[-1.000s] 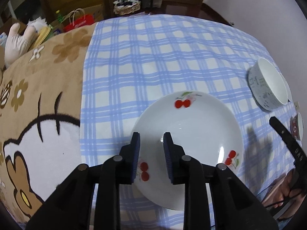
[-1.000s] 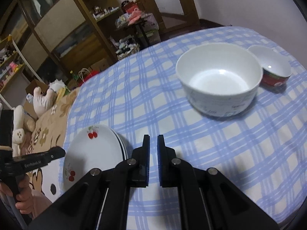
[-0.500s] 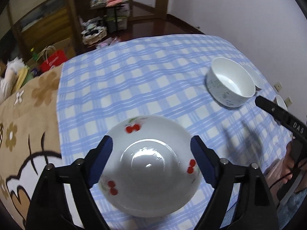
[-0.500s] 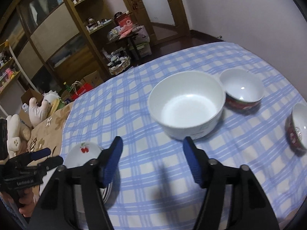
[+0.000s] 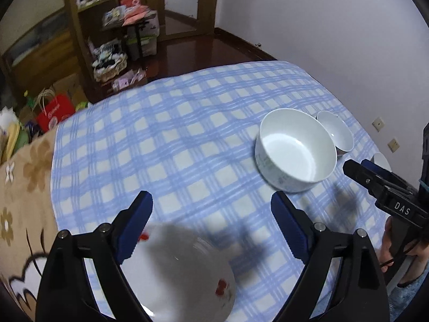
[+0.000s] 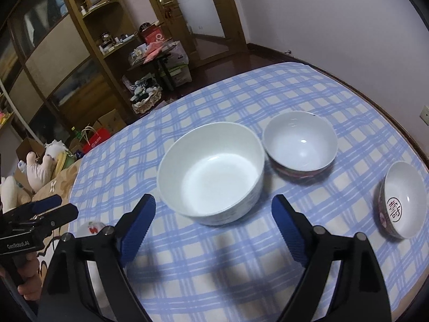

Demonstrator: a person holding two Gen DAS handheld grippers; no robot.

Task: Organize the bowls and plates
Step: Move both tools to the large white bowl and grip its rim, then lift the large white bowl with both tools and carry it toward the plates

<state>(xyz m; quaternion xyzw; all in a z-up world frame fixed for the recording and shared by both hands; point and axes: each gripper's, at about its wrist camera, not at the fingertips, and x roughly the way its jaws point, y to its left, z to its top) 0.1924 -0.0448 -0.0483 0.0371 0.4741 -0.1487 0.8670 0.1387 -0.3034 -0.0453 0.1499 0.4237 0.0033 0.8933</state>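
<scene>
Large white bowl (image 6: 211, 171), straight-walled, faint grey print on outer wall, empty, upright mid-table on blue checked cloth (image 6: 281, 94). Just right of it, rounder bowl (image 6: 299, 145), white inside, dark red patterned outside. Further right near cloth edge, small bowl (image 6: 405, 200) with red character printed inside. White plate (image 5: 177, 276) with red cherry motifs at near left, under shadow. Left gripper (image 5: 211, 226) above plate, jaws wide and opening, nothing between. Right gripper (image 6: 213, 226) before large bowl, jaws wide, opening, empty. "DAS" readable on right gripper body.
</scene>
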